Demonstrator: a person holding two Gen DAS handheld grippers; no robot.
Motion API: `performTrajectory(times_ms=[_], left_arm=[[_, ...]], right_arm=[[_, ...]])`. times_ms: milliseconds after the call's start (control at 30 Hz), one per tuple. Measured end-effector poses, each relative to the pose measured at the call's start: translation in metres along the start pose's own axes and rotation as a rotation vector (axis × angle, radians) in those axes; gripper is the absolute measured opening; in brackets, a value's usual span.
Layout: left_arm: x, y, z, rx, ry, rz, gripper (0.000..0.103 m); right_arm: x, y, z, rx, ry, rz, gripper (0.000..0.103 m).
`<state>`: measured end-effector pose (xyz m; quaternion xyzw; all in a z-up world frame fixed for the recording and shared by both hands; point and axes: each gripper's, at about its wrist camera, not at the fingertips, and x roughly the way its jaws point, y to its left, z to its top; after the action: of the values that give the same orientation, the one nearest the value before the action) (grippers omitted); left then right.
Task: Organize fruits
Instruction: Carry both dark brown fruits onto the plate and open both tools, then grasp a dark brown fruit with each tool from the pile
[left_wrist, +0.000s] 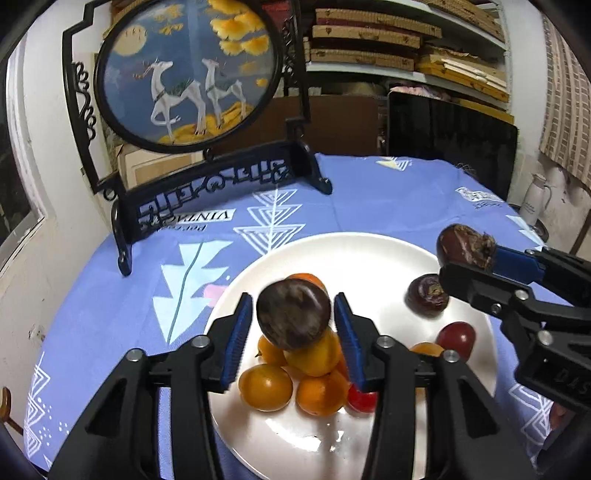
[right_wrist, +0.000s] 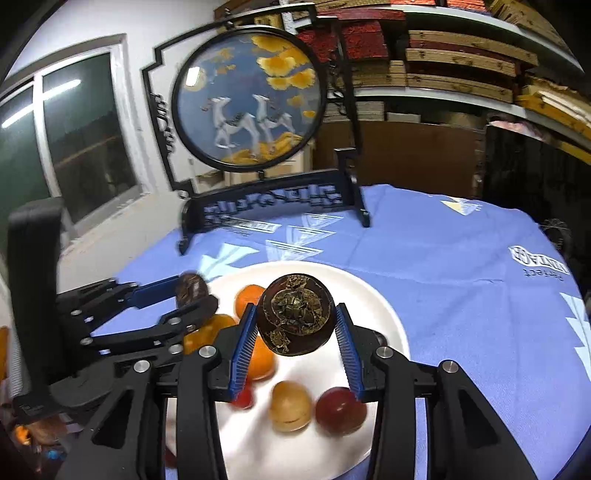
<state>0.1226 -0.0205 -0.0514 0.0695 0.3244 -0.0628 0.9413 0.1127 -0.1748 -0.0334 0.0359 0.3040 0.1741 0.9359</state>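
Note:
A white plate (left_wrist: 369, 254) on a blue cloth holds several orange and yellow fruits (left_wrist: 319, 393), a dark red fruit (left_wrist: 456, 336) and a dark brown round fruit (left_wrist: 426, 295). My left gripper (left_wrist: 293, 314) is shut on a dark brown round fruit (left_wrist: 293, 314) above the pile. My right gripper (right_wrist: 295, 319) is shut on another dark brown fruit (right_wrist: 295, 319) with dry flaky scraps on its face, held above the plate (right_wrist: 384, 317). Each gripper shows in the other's view, the right one (left_wrist: 467, 258) at the plate's right, the left one (right_wrist: 192, 291) at its left.
A black ornate stand with a round deer painting (left_wrist: 184, 74) stands at the table's back left. A dark screen (left_wrist: 450, 144) leans behind the table. Shelves of flat boxes (left_wrist: 369, 40) fill the back wall. A white jug (left_wrist: 533, 199) stands far right. A window (right_wrist: 74, 136) is left.

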Motion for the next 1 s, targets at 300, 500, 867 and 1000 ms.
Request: performTrajectory(times_ms=[300, 500, 867, 1000], left_arm=[[-0.007, 0.013, 0.003, -0.036, -0.034, 0.032, 0.073], [-0.008, 0.020, 0.006, -0.063, -0.030, 0.020, 0.073], [-0.050, 0.020, 0.002, -0.031, -0.100, -0.054, 0.079], [-0.075, 0.027, -0.025, -0.033, -0.099, -0.120, 0.085]], right_arm=[[-0.001, -0.019, -0.002, 0.071, -0.013, 0.017, 0.062], [0.001, -0.007, -0.003, 0.025, 0.017, 0.037, 0.062], [-0.064, 0.009, -0.092, -0.189, 0.204, 0.070, 0.069], [-0.051, 0.023, -0.130, -0.284, 0.335, 0.066, 0.068]])
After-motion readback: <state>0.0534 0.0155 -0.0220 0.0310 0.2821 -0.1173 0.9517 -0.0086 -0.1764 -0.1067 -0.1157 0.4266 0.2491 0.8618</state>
